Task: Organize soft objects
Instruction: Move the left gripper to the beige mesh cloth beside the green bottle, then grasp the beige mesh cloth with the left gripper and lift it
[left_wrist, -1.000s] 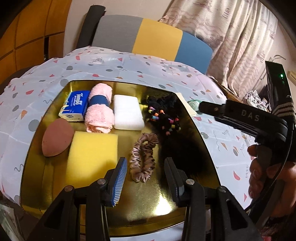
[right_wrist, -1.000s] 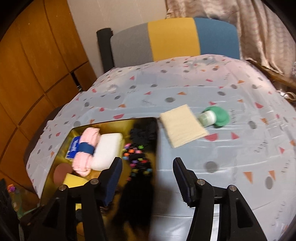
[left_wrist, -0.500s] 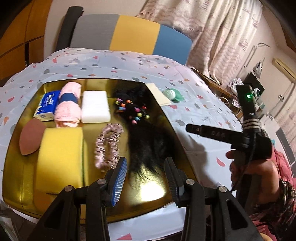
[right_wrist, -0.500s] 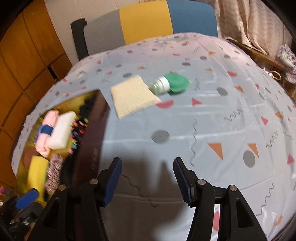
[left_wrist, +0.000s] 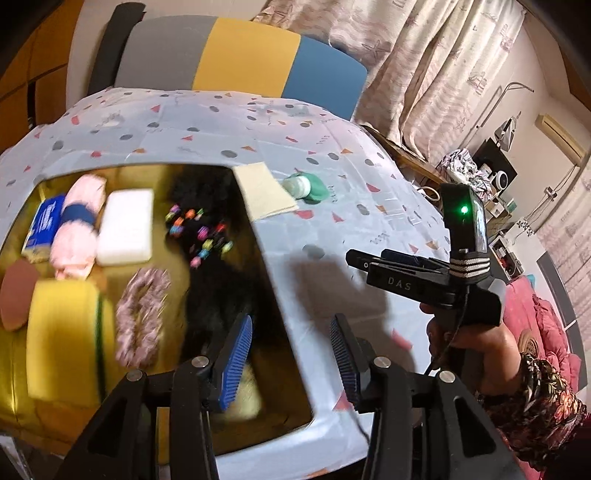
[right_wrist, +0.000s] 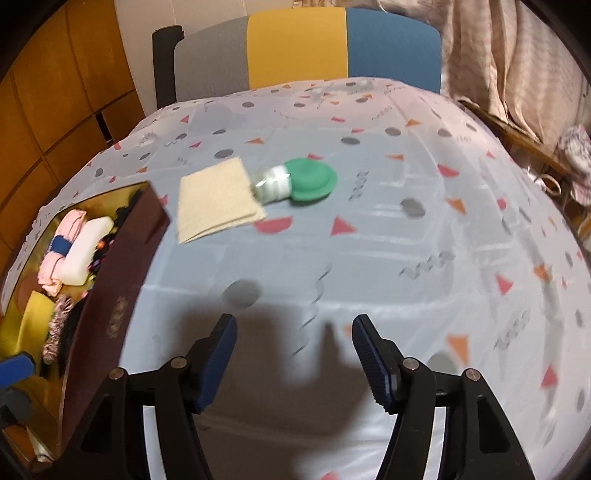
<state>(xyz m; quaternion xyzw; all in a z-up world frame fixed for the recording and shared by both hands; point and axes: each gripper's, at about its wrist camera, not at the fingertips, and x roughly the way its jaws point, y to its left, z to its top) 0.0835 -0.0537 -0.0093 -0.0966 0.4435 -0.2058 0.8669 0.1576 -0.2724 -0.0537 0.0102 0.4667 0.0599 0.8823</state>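
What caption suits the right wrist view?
Open right gripper above the confetti tablecloth, facing a cream cloth and green-capped bottle beside the box.

My left black plastic gripper (left_wrist: 291, 352) has blue ribbed pads (left_wrist: 236, 363) and silver screw heads. My right black gripper (left_wrist: 373, 262), printed "DAS", carries a green light, silver-striped bands and a thin black cable. My right bare-skinned hand (left_wrist: 476, 354) shows a dark floral sleeve (left_wrist: 543, 410).
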